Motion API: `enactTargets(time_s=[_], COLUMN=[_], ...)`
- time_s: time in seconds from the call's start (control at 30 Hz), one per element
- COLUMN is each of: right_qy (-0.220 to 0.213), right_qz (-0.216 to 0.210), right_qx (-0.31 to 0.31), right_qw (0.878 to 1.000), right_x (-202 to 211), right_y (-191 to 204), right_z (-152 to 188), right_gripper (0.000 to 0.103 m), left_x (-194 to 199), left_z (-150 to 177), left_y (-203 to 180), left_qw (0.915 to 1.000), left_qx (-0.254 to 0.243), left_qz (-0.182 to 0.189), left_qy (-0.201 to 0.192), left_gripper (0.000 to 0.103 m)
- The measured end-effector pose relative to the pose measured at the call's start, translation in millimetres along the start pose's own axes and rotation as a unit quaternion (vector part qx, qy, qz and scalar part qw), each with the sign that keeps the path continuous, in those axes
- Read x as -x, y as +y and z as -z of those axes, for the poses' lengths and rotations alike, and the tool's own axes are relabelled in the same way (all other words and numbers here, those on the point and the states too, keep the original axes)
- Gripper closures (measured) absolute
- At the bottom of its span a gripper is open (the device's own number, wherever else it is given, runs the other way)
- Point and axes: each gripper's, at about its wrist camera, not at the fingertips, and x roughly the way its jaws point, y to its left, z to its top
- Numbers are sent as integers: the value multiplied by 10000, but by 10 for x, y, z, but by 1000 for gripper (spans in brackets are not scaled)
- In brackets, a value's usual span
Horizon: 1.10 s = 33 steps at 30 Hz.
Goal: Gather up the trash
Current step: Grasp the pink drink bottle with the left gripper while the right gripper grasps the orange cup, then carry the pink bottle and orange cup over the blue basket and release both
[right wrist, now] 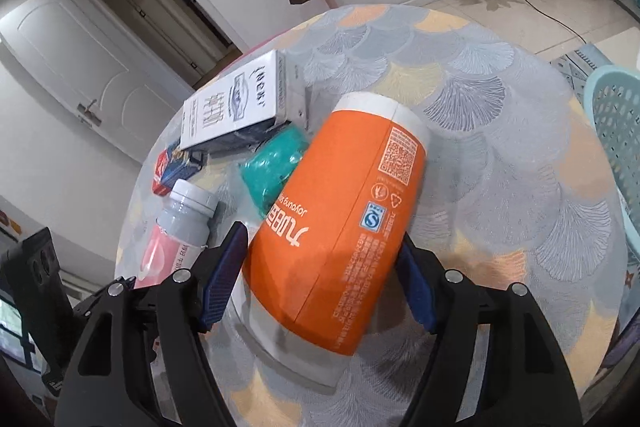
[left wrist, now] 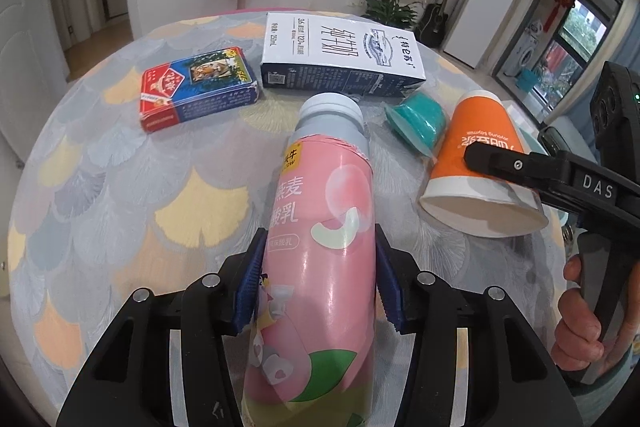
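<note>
My left gripper (left wrist: 318, 267) is shut on a pink yogurt bottle (left wrist: 320, 267) with a white cap, its blue pads pressing both sides. My right gripper (right wrist: 320, 267) is shut on an orange paper cup (right wrist: 340, 211), which lies on its side with its open mouth toward the camera; the cup also shows in the left wrist view (left wrist: 476, 163) with a black finger across it. A teal small cup (left wrist: 420, 119) lies between bottle and orange cup. A white milk carton (left wrist: 344, 55) and a red-blue card box (left wrist: 196, 87) lie farther back on the table.
The round table (left wrist: 120, 187) has a grey, yellow and orange fan-pattern cloth. A light blue plastic basket (right wrist: 616, 131) stands past the table's right edge. A coat stand with bags, a plant and a fridge stand beyond the table.
</note>
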Motion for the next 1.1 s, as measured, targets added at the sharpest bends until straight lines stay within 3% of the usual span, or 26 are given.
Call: enactTargets(time_s=[0.27,0.43,0.7,0.87,1.1], right_qy=[-249,-682,-1458,-1713,-1791], right_qz=[0,133,759,1172,1724], right_qx=[228,301,259,14,-585], right_qw=[9994,9971,9861,9782,9668], right_x=[301,673,1289,1547,1680], right_y=[61,-14,-399,-826,-1599], right_z=[108,70,-55,-134,-222], right_gripper=[63,63,63,63,63], left_x=[178,326,331,140,-336], left_z=[2,-93,-423,-650,-898], left_y=[-114,-388,-1117,-1683,-2377], left_qw=[9992,9972,9904,9853,9800], left_qx=[-26,-199,-693,-983,-1253], left_qz=[205,380,822,1075,1416], left_qy=[-330,-617,-873,-893,-626], left_gripper=[55,55,55,55,55])
